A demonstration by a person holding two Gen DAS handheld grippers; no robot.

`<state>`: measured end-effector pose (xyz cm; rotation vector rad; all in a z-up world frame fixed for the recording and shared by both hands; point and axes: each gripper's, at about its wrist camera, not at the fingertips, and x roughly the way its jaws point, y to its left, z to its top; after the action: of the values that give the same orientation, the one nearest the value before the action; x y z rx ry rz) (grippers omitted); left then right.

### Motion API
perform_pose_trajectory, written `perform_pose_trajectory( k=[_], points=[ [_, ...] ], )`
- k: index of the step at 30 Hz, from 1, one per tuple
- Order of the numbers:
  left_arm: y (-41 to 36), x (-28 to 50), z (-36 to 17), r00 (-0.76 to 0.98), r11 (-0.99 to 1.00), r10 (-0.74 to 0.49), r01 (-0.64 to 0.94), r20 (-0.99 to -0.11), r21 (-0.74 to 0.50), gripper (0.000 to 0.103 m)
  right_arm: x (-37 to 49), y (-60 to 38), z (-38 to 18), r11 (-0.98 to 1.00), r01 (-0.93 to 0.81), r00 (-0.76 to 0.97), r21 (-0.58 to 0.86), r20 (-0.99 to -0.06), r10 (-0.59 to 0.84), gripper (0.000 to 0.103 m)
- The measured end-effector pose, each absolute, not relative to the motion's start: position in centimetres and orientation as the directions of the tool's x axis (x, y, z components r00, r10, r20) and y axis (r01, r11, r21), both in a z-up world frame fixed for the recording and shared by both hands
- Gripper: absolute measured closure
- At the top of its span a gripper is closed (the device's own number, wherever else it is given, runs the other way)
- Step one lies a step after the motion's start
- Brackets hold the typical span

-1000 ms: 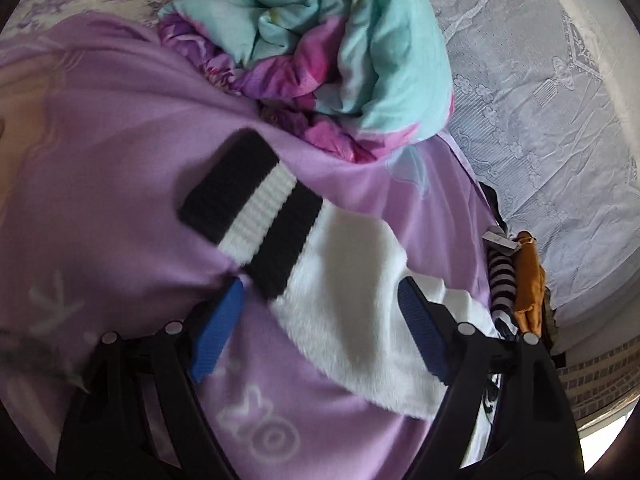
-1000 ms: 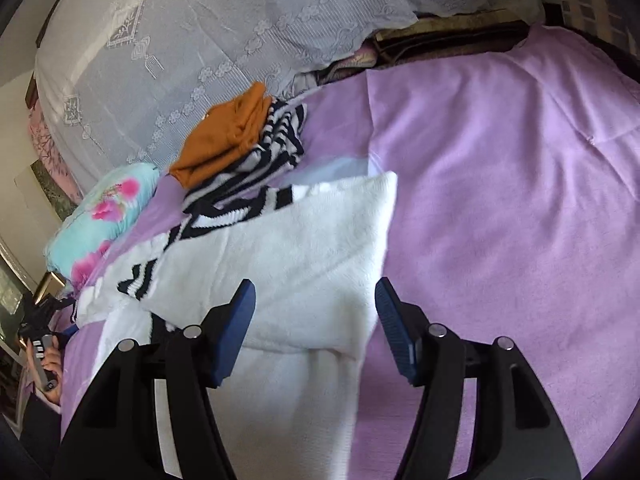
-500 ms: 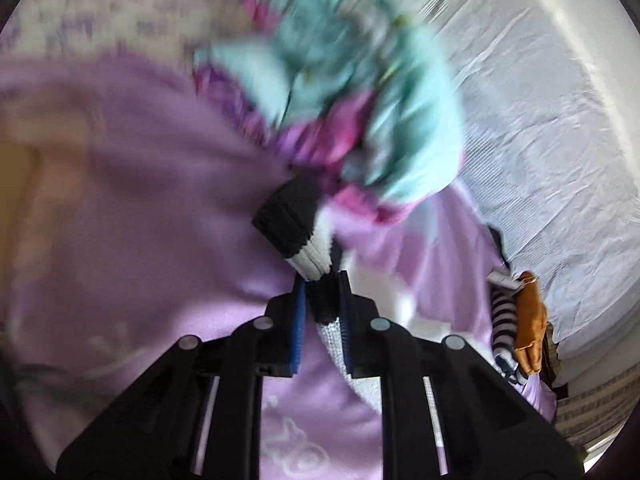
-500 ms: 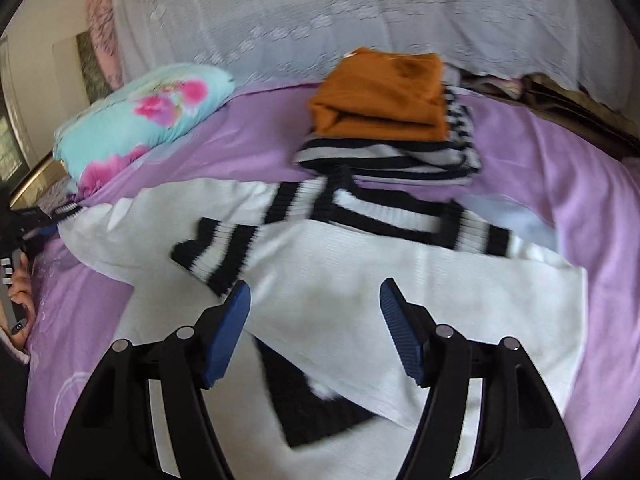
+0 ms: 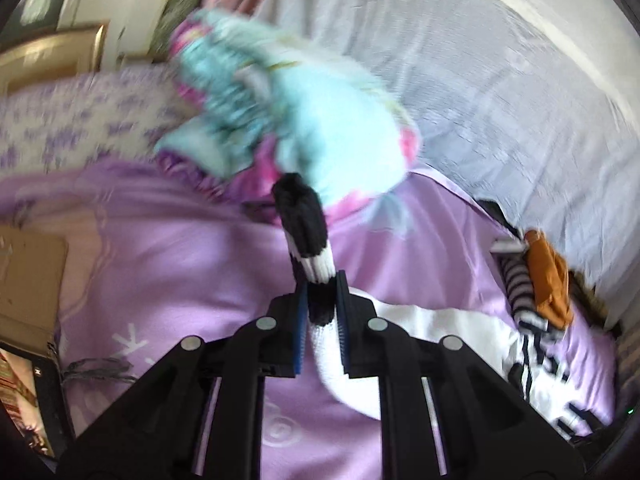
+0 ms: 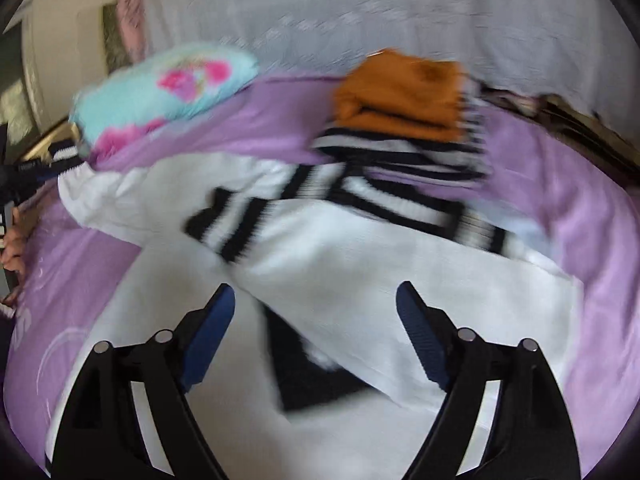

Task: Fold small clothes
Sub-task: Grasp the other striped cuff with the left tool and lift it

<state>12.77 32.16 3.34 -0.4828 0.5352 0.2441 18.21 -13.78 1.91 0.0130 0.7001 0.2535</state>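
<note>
A white knit sweater (image 6: pixel 340 264) with black-and-white striped cuffs and collar lies spread on the purple bedsheet (image 6: pixel 580 232). My left gripper (image 5: pixel 321 300) is shut on the striped cuff of its sleeve (image 5: pixel 308 236), lifted off the bed, the white sleeve trailing down behind the fingers. My right gripper (image 6: pixel 316 312) hovers open over the sweater's body, with one sleeve folded across it (image 6: pixel 236 228). In the right wrist view the held cuff (image 6: pixel 64 152) shows at the far left edge.
A folded orange garment (image 6: pixel 400 92) lies on a folded striped one (image 6: pixel 404 156) at the back of the bed. A turquoise floral quilt (image 5: pixel 288 120) is bundled near the held cuff. White lace bedding (image 5: pixel 500 80) lines the far side. A person's hand (image 6: pixel 14 240) shows at left.
My left gripper shut on the striped sleeve cuff and raised it off the bed. My right gripper swung left across the sweater, staying open.
</note>
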Motion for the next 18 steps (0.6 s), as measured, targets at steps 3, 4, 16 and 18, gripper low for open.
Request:
perform_pose_trajectory(
  k=[3, 4, 16, 18],
  points=[
    [28.2, 13.3, 5.4, 0.852, 0.91, 0.091, -0.281, -0.516, -0.304, 0.09, 15.3, -22.3, 0.7, 0.981, -0.046, 0.764, 0.187, -0.626, 0.155, 0.014],
    [26.7, 13.6, 6.2, 0.86, 0.925, 0.076, -0.25, -0.505, -0.286, 0.09, 14.4, -24.5, 0.1, 0.975, 0.002, 0.765, 0.224, -0.628, 0.143, 0.014],
    [2.2, 19.4, 10.4, 0.859, 0.995, -0.102, 0.091, -0.502, -0.047, 0.091, 11.0, -33.9, -2.6, 0.768, 0.114, 0.797, 0.63, -0.52, 0.308, 0.014],
    [-2.0, 19.8, 9.9, 0.847, 0.989, -0.138, 0.148, -0.514, -0.022, 0.09, 10.9, -34.1, -2.4, 0.761, 0.112, 0.797, 0.639, -0.515, 0.315, 0.014]
  ],
)
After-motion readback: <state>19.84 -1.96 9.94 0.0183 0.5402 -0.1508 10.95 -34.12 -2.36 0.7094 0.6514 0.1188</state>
